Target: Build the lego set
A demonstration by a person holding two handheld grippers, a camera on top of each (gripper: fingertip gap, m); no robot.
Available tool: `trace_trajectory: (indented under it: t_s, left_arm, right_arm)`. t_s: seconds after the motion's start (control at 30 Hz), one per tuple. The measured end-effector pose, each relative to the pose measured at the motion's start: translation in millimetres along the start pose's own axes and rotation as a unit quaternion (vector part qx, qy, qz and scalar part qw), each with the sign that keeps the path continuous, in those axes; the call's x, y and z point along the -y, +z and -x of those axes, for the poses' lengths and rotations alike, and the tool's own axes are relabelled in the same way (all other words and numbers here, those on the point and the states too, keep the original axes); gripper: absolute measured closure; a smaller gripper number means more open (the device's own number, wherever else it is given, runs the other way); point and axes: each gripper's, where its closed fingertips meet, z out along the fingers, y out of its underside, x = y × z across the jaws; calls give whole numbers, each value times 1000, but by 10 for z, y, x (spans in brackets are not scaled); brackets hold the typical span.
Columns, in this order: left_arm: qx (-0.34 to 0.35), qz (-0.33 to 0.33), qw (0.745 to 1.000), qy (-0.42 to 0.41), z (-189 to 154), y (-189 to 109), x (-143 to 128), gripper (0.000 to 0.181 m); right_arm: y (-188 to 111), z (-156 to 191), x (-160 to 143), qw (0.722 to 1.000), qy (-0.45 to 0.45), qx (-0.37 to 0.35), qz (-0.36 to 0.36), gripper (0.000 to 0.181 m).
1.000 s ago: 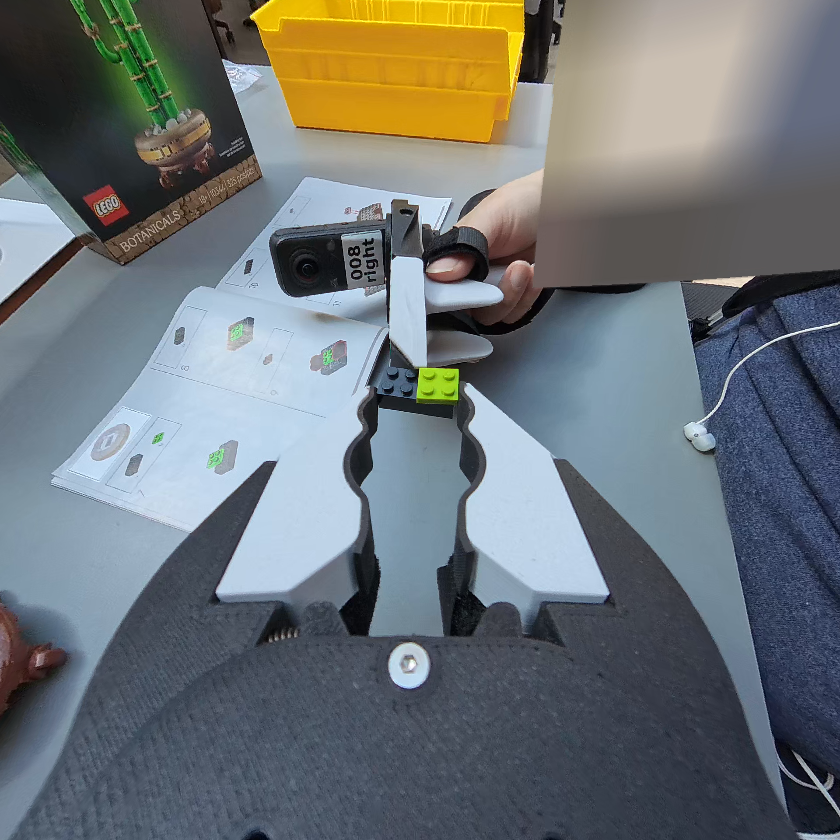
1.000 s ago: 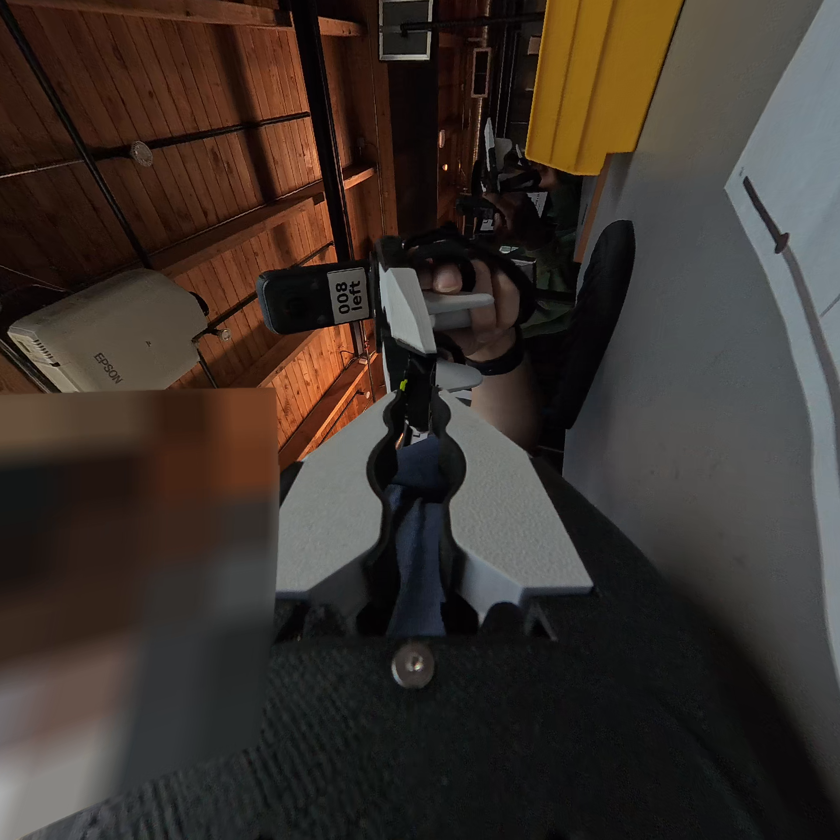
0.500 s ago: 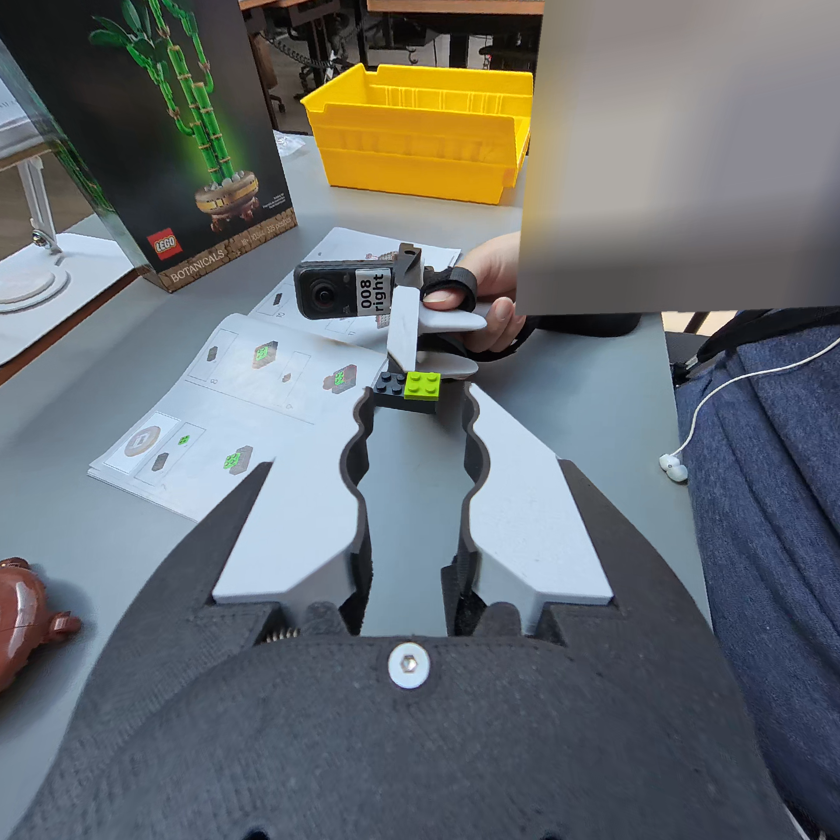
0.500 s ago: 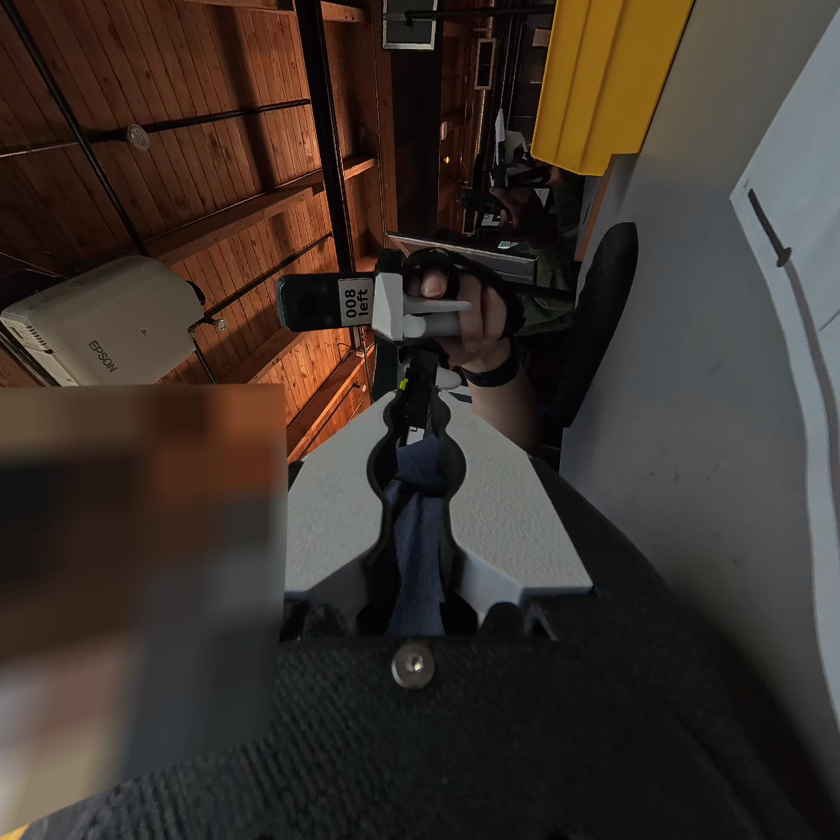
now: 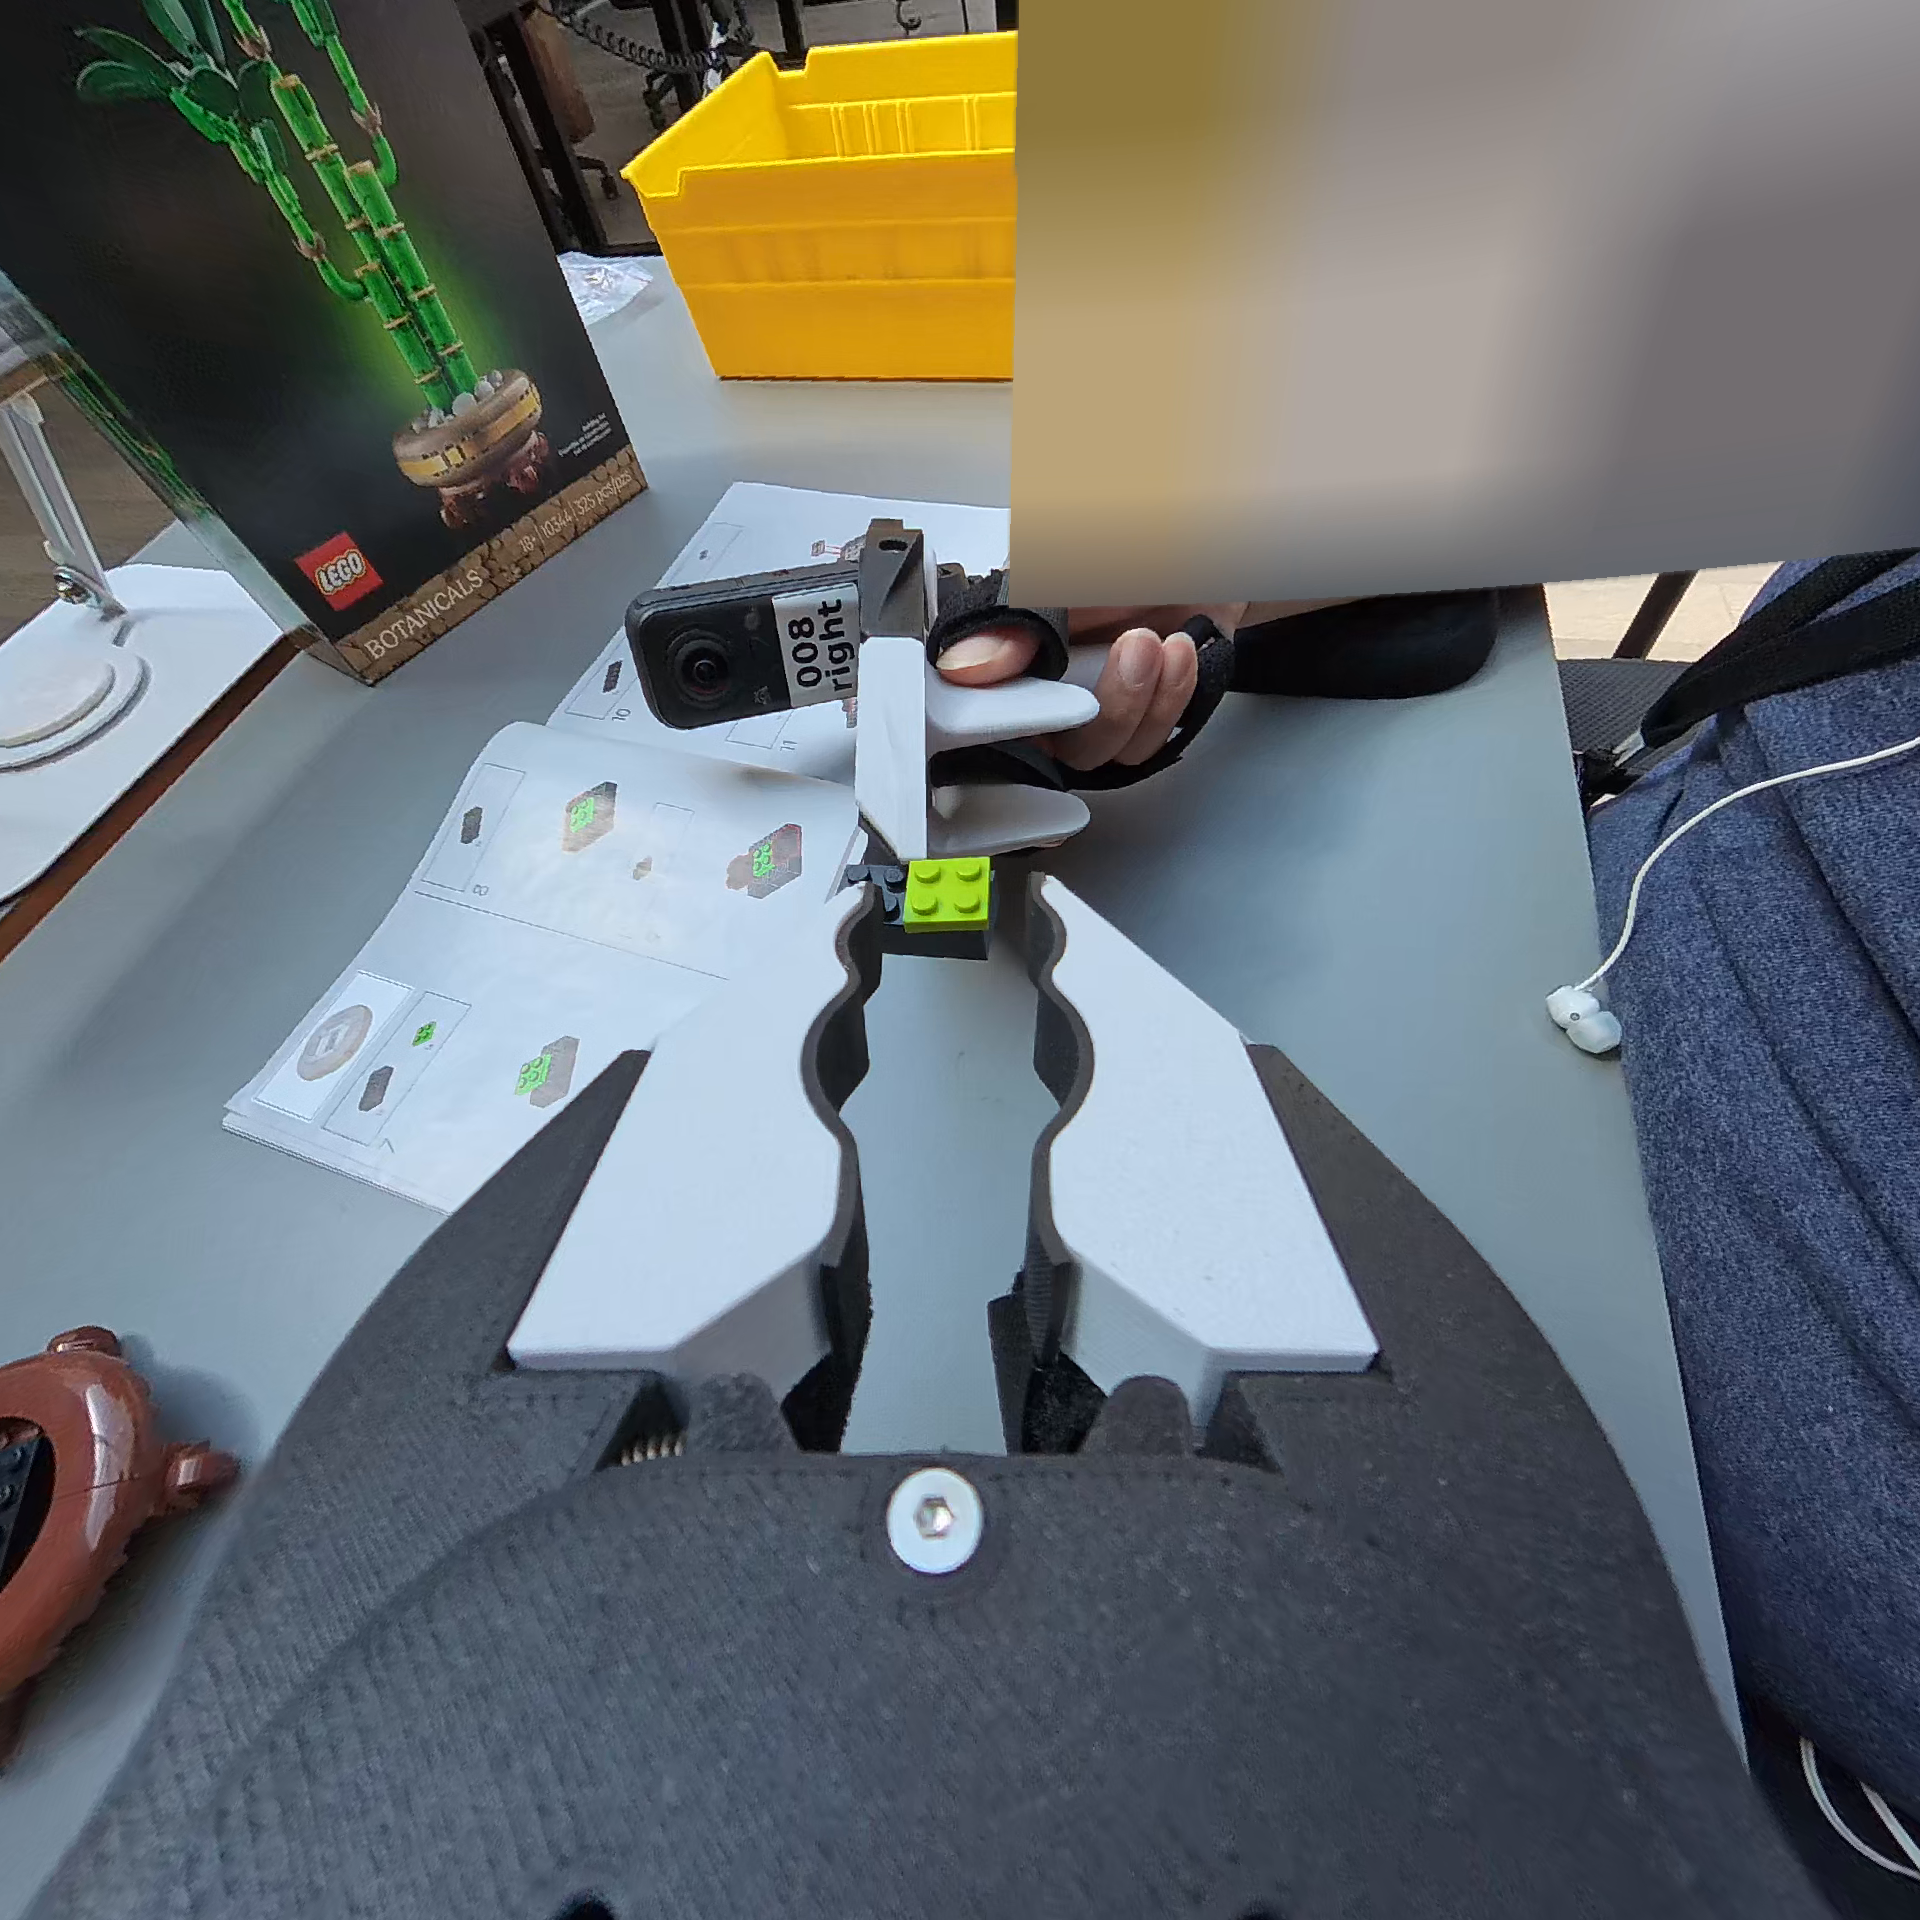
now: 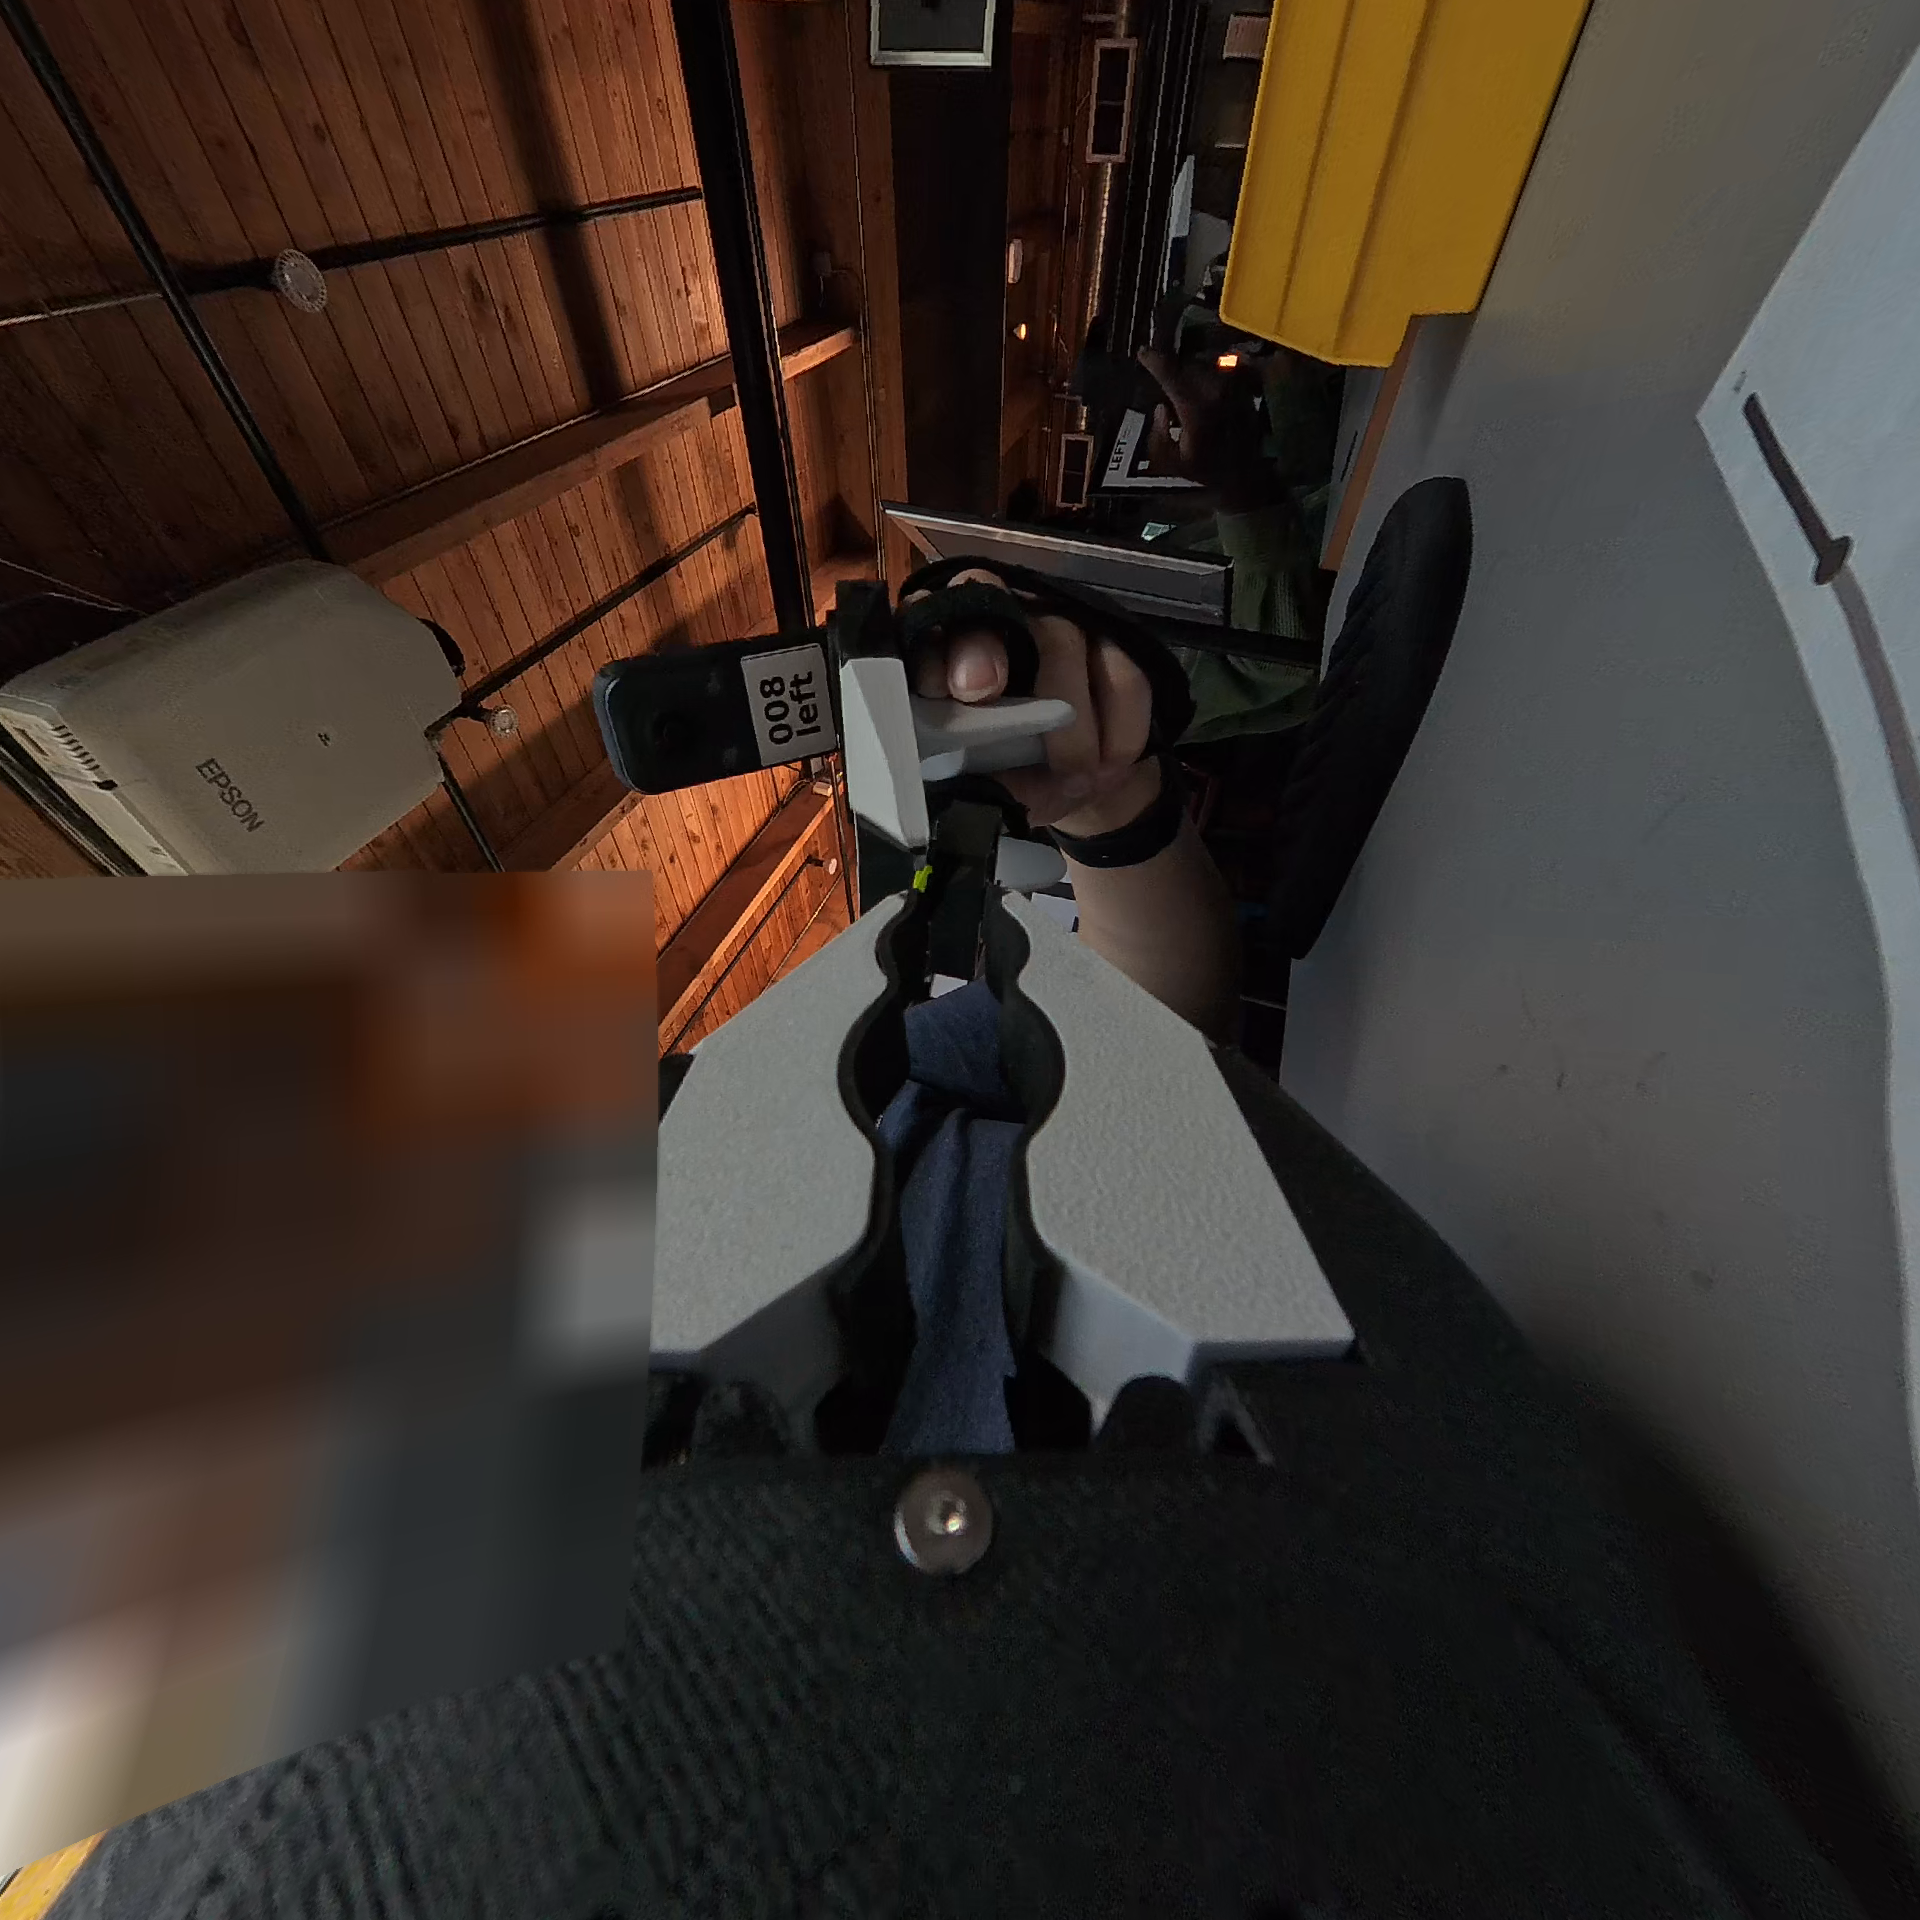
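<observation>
A black brick with a lime green plate [image 5: 948, 894] on top is held in the air above the grey table [image 5: 1299, 883]. My left gripper [image 5: 951, 909] is shut on the black brick, a fingertip at each end. My right gripper [image 5: 894, 862] comes down from the far side and pinches the same brick at its left part, hiding most of the bare black studs. In the right wrist view my right gripper [image 6: 951, 914] is shut on the black brick [image 6: 961, 883], a green sliver at its left edge. The left gripper [image 6: 961, 847] meets it from beyond.
An open instruction booklet [image 5: 571, 935] lies under the grippers. The set's dark box [image 5: 312, 312] stands at the back left and a yellow bin [image 5: 831, 208] behind it. A brown Lego piece [image 5: 62, 1455] lies at the near left. A person in blue [image 5: 1766, 1143] sits on the right, with an earbud [image 5: 1579, 1023]. Both grippers' tips are close together, under 4 cm apart. The earbud [image 5: 1579, 1023] is about 20 centimetres from both grippers' fingertips.
Both grippers have kept hold of the brick. The left wrist view has tilted up, showing more of the box and bin. The brick has shifted toward my left fingertip.
</observation>
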Motion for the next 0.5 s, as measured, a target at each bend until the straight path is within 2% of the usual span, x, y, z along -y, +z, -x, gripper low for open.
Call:
trace_trajectory:
  t_s: [0.2, 0.5]
  left_arm:
    - [-3, -4, 1000, 0, 4, 4, -11, 167]
    - [-8, 3, 1000, 0, 1, 4, -26, 167]
  right_arm:
    - [8, -2, -13, 1000, 0, -1, 4, 172]
    - [10, -18, -23, 1000, 1, -5, 7, 172]
